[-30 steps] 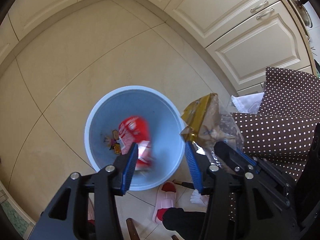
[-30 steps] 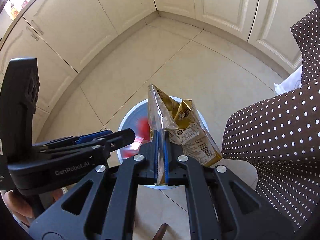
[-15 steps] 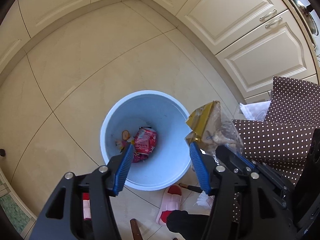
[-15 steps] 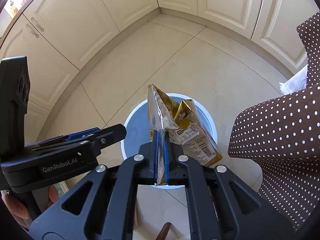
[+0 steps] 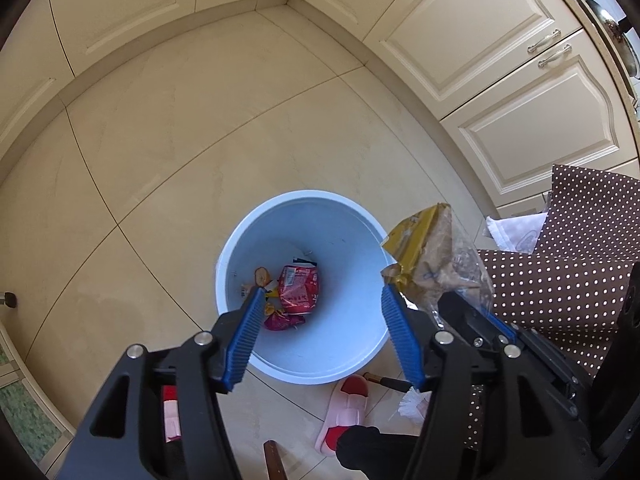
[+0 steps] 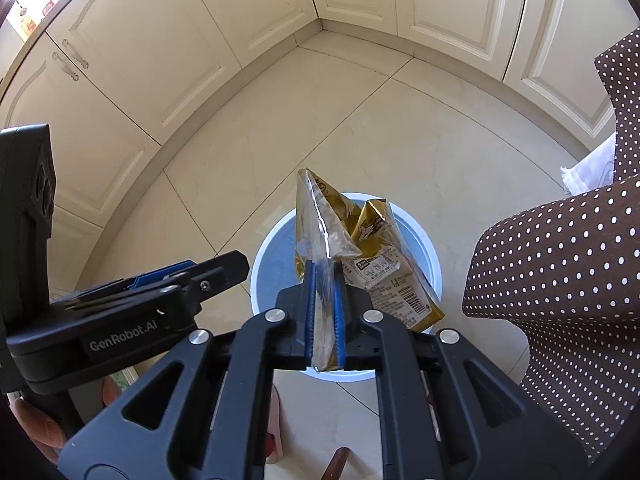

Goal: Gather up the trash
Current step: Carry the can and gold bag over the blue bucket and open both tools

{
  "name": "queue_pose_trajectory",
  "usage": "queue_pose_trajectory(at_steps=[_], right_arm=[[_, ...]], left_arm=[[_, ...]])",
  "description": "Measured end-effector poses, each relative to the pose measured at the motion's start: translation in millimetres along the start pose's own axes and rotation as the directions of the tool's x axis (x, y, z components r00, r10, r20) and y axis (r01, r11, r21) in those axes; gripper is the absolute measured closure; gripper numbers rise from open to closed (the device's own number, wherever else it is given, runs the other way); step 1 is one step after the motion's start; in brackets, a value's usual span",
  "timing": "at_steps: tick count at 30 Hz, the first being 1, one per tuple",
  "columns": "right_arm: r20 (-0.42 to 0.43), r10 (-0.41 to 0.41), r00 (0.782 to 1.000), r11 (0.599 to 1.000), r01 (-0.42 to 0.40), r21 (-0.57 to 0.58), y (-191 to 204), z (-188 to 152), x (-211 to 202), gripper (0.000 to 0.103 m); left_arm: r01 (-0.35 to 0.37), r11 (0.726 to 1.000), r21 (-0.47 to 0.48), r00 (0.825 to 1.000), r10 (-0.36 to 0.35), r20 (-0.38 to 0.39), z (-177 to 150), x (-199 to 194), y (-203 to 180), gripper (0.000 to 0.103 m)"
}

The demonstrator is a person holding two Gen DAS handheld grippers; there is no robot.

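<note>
Glossy cream tile floor [image 5: 168, 128], panelled cream cabinets [image 5: 492, 28] round a corner. My left claw [image 5: 324, 332] is empty, jaws opening over the round pale-blue bin [image 5: 352, 344]; a crumpled red wrapper [image 5: 299, 289] lies at its bottom among scraps too small to identify. My right claw [image 6: 325, 312] is easing open, crinkly gold foil bag [image 6: 360, 248] between its pads, above the bin. Polka-dot brown cloth [image 6: 560, 264] to its right, cut off.
</note>
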State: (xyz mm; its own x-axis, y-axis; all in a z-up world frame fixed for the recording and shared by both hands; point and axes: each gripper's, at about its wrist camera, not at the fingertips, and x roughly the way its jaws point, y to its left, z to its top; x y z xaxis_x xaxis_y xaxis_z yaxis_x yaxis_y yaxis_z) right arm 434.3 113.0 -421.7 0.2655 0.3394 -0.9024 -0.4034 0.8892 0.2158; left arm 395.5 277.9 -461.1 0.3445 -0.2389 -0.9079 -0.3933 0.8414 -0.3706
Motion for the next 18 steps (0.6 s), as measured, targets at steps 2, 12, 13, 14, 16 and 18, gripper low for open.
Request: queue_pose_trajectory(at_steps=[2,12,13,14,16,18], right_arm=[[0.006,-0.004,1.0,1.0,0.004,0.003,-1,0,-3,0.092],[0.034,-0.019,0.999,1.0,0.019,0.005,-2,-1,-23,0.081],[0.036,-0.02,0.999,1.0,0.02,0.005,-2,-1,-25,0.081],[0.043,-0.023,0.999,1.0,0.023,0.004,-2,-1,-30,0.081],[0.056,-0.028,0.998,1.0,0.028,0.0,-1,-2,-41,0.081],[0.073,-0.036,0.997,0.999,0.037,-0.008,0,-3,-54,0.081]], left_arm=[[0.007,1.0,-0.002,1.0,-0.007,0.004,1,-3,2,0.042],[0.017,1.0,-0.005,0.999,-0.017,0.03,1,-23,4,0.042],[0.024,1.0,-0.003,0.999,-0.024,0.036,0,-27,3,0.042],[0.028,1.0,-0.002,0.999,-0.028,0.041,0,-31,3,0.042],[0.032,0.999,0.001,0.998,-0.032,0.054,-2,-39,1,0.042],[0.04,0.999,0.011,0.996,-0.041,0.077,-5,-53,-3,0.042]])
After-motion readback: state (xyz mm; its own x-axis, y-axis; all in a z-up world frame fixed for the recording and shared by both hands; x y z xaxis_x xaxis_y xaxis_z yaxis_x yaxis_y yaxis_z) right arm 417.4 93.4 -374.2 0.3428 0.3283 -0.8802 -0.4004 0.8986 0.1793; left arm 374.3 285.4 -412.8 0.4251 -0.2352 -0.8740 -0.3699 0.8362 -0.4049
